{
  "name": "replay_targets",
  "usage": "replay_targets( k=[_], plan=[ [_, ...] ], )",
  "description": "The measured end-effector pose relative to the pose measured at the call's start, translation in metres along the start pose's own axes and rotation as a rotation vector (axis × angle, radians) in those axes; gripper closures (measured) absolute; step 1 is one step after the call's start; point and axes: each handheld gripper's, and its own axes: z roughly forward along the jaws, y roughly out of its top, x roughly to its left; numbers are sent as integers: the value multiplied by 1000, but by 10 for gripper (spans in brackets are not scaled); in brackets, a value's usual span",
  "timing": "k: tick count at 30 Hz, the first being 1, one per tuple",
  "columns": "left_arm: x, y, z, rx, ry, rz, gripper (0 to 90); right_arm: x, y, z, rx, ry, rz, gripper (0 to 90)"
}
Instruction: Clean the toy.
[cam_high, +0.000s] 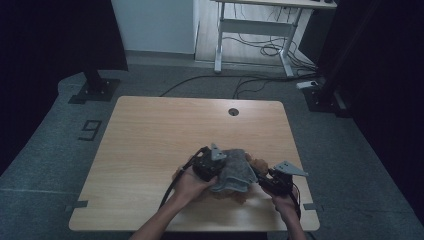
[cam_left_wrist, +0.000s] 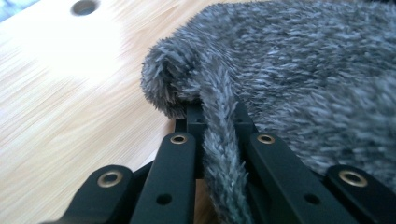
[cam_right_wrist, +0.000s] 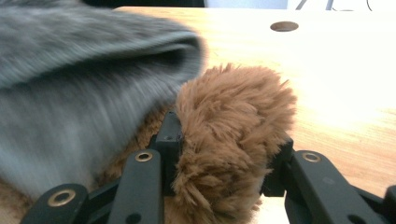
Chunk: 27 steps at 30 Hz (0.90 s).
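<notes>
Left gripper (cam_left_wrist: 219, 116): clamped on a fold of grey fluffy cloth (cam_left_wrist: 299, 70). Right gripper (cam_right_wrist: 224, 135): clamped on brown fluffy cloth (cam_right_wrist: 233, 121). Wooden table (cam_high: 150, 130) beneath.

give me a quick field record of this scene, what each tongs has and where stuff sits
surface: wooden table with a round hole near its far edge
left tongs: shut on a fold of the grey fuzzy cloth
right tongs: clamped on the brown fuzzy piece, jaws partly apart around its bulk
layering: grey cloth lies over the brown piece, near the table's front edge
hands: a person's left hand and right hand hold the tongs
</notes>
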Motion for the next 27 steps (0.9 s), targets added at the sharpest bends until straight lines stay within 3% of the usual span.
replay_targets(
  k=[3, 5, 8, 13, 20, 24, 27],
  plan=[
    [12, -25, -12, -19, -10, -38, 838, -3, -2, 0, 2, 8, 19, 601],
    [18, -39, -19, -50, -38, -71, 835, -3, -2, 0, -1, 22, 24, 599],
    [23, -52, -29, -91, -55, -95, 836, 2, 0, 1, -1, 22, 10, 599],
    [24, -60, -45, -128, -32, -96, 835, 1, -2, 1, 0, 23, 14, 596],
    [34, -78, -68, -134, 20, -118, 834, 0, -3, 1, 2, 17, 20, 595],
    [33, -91, -79, -134, 11, -127, 833, 0, -4, 2, 4, 9, 20, 596],
    [28, -99, -74, -134, 4, -131, 834, 1, -5, 3, 6, 8, 24, 596]
  ],
)
